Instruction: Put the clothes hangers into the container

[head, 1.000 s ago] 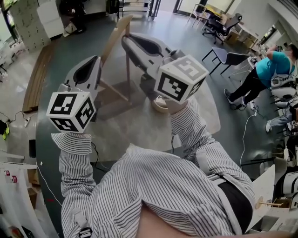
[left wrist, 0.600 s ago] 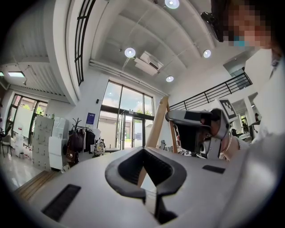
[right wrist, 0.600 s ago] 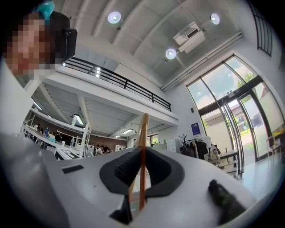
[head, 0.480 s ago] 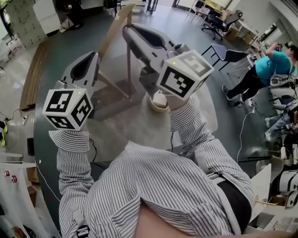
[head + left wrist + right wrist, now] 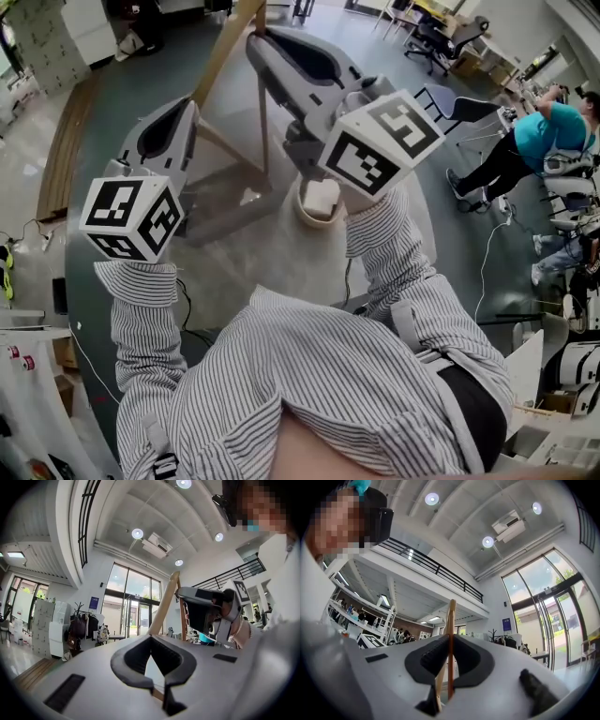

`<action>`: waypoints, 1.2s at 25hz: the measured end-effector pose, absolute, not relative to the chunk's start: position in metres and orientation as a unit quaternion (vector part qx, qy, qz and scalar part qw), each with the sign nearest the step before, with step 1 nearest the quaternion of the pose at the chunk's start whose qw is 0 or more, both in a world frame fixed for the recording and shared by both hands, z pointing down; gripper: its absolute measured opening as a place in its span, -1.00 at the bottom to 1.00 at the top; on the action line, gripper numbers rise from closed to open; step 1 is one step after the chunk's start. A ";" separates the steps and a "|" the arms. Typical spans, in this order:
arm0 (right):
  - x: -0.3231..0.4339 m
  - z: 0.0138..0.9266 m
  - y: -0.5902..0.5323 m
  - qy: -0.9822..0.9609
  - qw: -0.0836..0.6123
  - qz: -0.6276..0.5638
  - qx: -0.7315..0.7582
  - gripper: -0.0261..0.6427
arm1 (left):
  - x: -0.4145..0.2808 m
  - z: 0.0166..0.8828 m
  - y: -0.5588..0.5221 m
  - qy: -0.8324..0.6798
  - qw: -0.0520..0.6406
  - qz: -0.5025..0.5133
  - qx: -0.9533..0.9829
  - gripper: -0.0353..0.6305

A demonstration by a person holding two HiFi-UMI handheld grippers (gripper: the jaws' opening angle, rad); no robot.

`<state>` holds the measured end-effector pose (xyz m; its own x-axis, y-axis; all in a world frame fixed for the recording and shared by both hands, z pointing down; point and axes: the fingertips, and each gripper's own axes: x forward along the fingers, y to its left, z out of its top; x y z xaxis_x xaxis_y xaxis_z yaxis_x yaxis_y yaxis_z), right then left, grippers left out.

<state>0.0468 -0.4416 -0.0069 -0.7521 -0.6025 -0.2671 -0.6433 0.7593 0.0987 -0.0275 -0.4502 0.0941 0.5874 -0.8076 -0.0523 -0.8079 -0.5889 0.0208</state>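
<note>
**Hanger aloft, not yet stowed**

The right gripper (image 5: 449, 663) and left gripper (image 5: 157, 682) each pinched a bar of the wooden clothes hanger (image 5: 262, 131), held high. A pale round tub (image 5: 301, 210) (possibly the container) sat below, so the drop remained.

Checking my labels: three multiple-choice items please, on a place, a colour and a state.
1. Where is the wooden hanger? A) held up between both tongs B) on the floor C) on a chair
2. What colours are the marker cubes? A) red and white B) black and white C) blue and yellow
3. How are the right tongs? A) wide open B) shut on nothing C) shut on the hanger
1 A: it spans from the left tongs to the right. 2 B: black squares on white. 3 C: they pinch it.
</note>
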 end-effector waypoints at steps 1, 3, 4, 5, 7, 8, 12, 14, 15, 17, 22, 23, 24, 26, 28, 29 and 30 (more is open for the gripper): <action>0.044 -0.004 -0.442 0.932 0.111 0.098 -0.332 -0.82 | -0.028 0.095 -0.451 0.453 0.002 0.027 -0.891 -0.87; 0.039 0.009 -0.446 0.933 0.106 0.101 -0.329 -0.82 | -0.028 0.101 -0.454 0.453 -0.004 0.024 -0.891 -0.86; 0.037 0.018 -0.449 0.934 0.100 0.097 -0.328 -0.82 | -0.028 0.105 -0.456 0.453 -0.008 0.021 -0.891 -0.86; 0.036 0.027 -0.452 0.936 0.094 0.090 -0.328 -0.82 | -0.027 0.110 -0.457 0.454 -0.013 0.018 -0.891 -0.87; 0.033 0.045 -0.458 0.938 0.082 0.072 -0.329 -0.82 | -0.027 0.120 -0.459 0.454 -0.023 0.012 -0.891 -0.86; 0.032 0.053 -0.460 0.938 0.079 0.063 -0.331 -0.82 | -0.029 0.125 -0.460 0.455 -0.028 0.010 -0.890 -0.87; 0.029 0.082 -0.467 0.938 0.068 0.041 -0.338 -0.82 | -0.033 0.143 -0.463 0.461 -0.043 0.004 -0.886 -0.87; 0.031 0.096 -0.469 0.937 0.057 0.032 -0.342 -0.82 | -0.028 0.153 -0.464 0.461 -0.050 -0.001 -0.886 -0.87; 0.032 0.102 -0.470 0.937 0.053 0.029 -0.344 -0.82 | -0.026 0.159 -0.465 0.462 -0.054 -0.003 -0.885 -0.87; 0.031 0.114 -0.472 0.936 0.047 0.024 -0.347 -0.82 | -0.026 0.170 -0.467 0.463 -0.063 -0.007 -0.884 -0.86; 0.031 0.140 -0.477 0.935 0.028 0.015 -0.352 -0.82 | -0.023 0.194 -0.470 0.463 -0.085 -0.016 -0.882 -0.87; 0.032 0.146 -0.477 0.935 0.026 0.012 -0.354 -0.82 | -0.021 0.199 -0.470 0.462 -0.089 -0.018 -0.882 -0.87; 0.034 0.152 -0.477 0.934 0.023 0.009 -0.355 -0.82 | -0.020 0.204 -0.470 0.462 -0.093 -0.019 -0.882 -0.86; 0.036 0.162 -0.475 0.934 0.021 0.003 -0.357 -0.82 | -0.018 0.215 -0.469 0.462 -0.103 -0.022 -0.881 -0.86; 0.036 0.170 -0.472 0.935 0.020 -0.004 -0.355 -0.82 | -0.018 0.224 -0.468 0.462 -0.113 -0.023 -0.879 -0.86; 0.036 0.174 -0.471 0.935 0.019 -0.007 -0.353 -0.82 | -0.018 0.229 -0.467 0.463 -0.116 -0.024 -0.878 -0.86; 0.037 0.178 -0.469 0.936 0.020 -0.009 -0.351 -0.82 | -0.017 0.234 -0.466 0.464 -0.119 -0.025 -0.878 -0.86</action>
<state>0.0366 -0.4692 0.1781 -0.7524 -0.6580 -0.0305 -0.6573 0.7530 -0.0300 -0.0172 -0.4657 0.2335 0.5689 -0.8078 0.1543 -0.8198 -0.5420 0.1848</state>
